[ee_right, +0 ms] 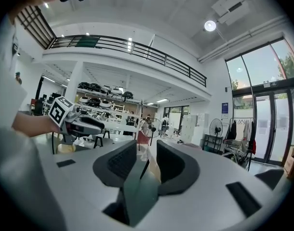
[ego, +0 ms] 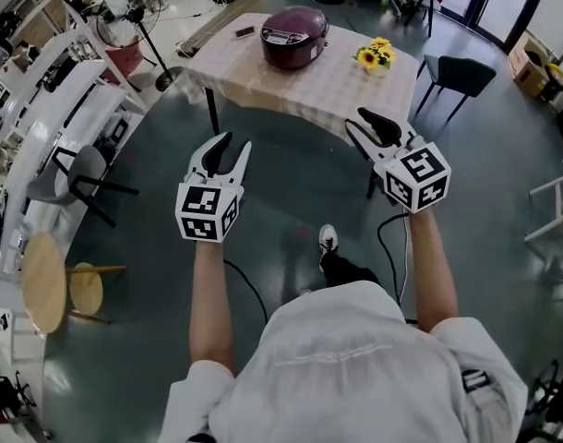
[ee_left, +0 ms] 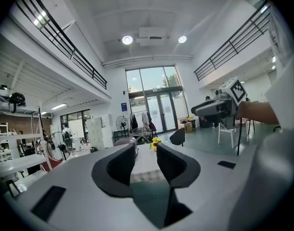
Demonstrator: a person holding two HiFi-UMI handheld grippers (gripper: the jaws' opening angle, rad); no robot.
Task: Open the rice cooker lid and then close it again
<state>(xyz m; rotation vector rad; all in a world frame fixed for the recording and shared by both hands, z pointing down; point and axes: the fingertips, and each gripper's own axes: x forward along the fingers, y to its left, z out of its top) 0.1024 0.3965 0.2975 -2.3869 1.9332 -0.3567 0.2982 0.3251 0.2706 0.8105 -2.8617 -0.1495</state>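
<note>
The maroon rice cooker, lid down, stands on a table with a checked cloth, far ahead of both grippers. My left gripper is held out over the floor, short of the table, open with nothing between its fingers. My right gripper is level with it at the right, near the table's front edge, also open and empty. In the left gripper view the jaws stand apart, and the cooker shows partly behind the left one. In the right gripper view the jaws show a clear gap.
A pot of yellow flowers and a phone share the table. A black chair stands at its right end. A grey chair, wooden stool, standing fan and white shelves line the left.
</note>
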